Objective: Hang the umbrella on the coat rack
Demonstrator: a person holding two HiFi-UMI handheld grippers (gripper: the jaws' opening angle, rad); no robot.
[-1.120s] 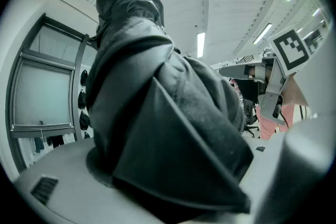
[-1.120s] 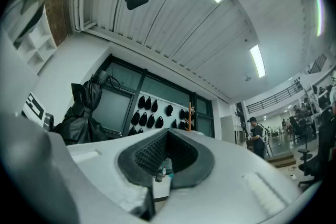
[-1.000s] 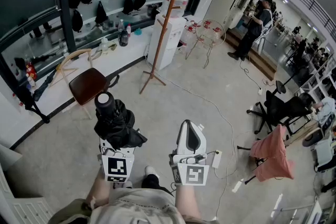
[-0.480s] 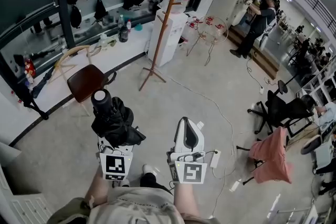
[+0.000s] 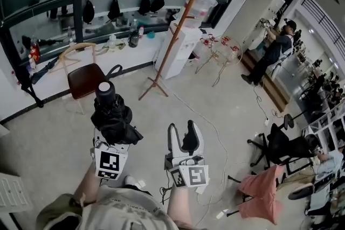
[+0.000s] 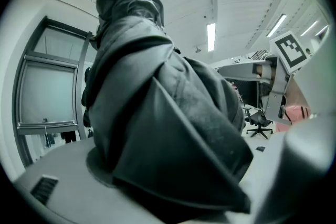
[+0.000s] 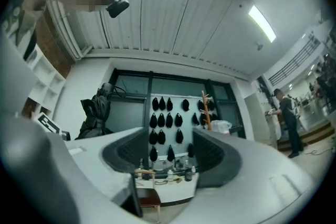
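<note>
Clamps the left gripper (image 5: 112, 140) on a folded black umbrella (image 5: 110, 116), jaws spread wide around the bunched fabric and pressing on it from both sides. Holds the umbrella upright above the marker cube (image 5: 109, 164), round end uppermost, loose folds spilling over the jaws. Fills nearly the whole left gripper view with dark cloth.

Carries the right gripper (image 5: 182, 136) just beside the left one, empty. Jaws apart there, just now opening, with nothing between the pads but the far side of the room in the right gripper view.

Ahead, well apart from both grippers across the grey floor (image 5: 226, 116): a wooden coat rack (image 5: 178, 29), feet on the floor just beside a white water dispenser (image 5: 180, 51). Umbrella not yet on it.

Behind the rack: rows of black bags (image 5: 113, 8) hung high, and beneath them a long white table (image 5: 121, 56) carrying bottles (image 5: 133, 37). Left of the rack, near the table's front edge: a brown chair (image 5: 83, 79).

Far off at the right: a person (image 5: 272, 54) standing, a black office chair (image 5: 277, 145), and nearer, a pink cloth (image 5: 264, 196) draped over a stand.
</note>
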